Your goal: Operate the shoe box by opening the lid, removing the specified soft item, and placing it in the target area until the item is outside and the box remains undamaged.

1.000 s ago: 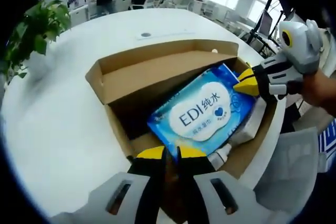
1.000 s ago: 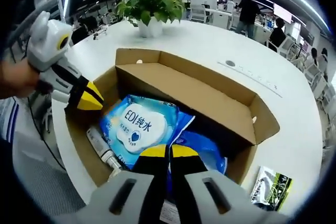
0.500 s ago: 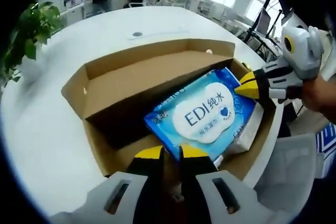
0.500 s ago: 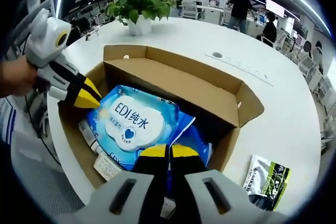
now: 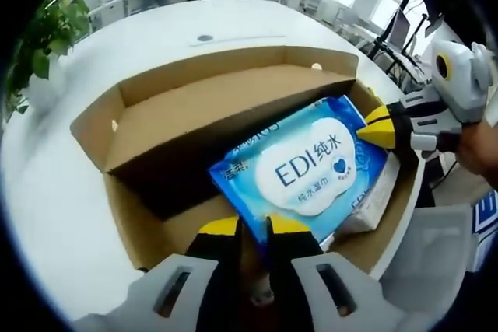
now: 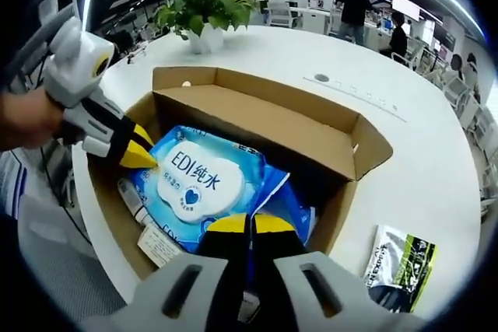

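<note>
The brown cardboard shoe box (image 5: 194, 114) (image 6: 264, 126) stands open on the white round table, its lid flap folded back along the far side. Inside lies a blue soft pack of wet wipes (image 5: 303, 165) (image 6: 194, 184) with a white oval label. My left gripper (image 5: 253, 229) is shut on the pack's near corner; in the right gripper view it comes in from the left, its yellow tips (image 6: 138, 152) at that corner. My right gripper (image 6: 249, 225) is shut on the pack's opposite edge, and its yellow tips (image 5: 376, 126) enter the left gripper view from the right.
A small bottle (image 6: 134, 201), a white paper label (image 6: 159, 246) and a white packet (image 5: 375, 200) lie under the pack. A black-and-green sachet (image 6: 401, 266) lies on the table beside the box. A potted plant (image 6: 204, 9) stands at the far side. People sit beyond.
Both grippers kept their hold on the wipes pack. The pack sits a little closer and larger in the left gripper view; both cameras shifted slightly over the box.
</note>
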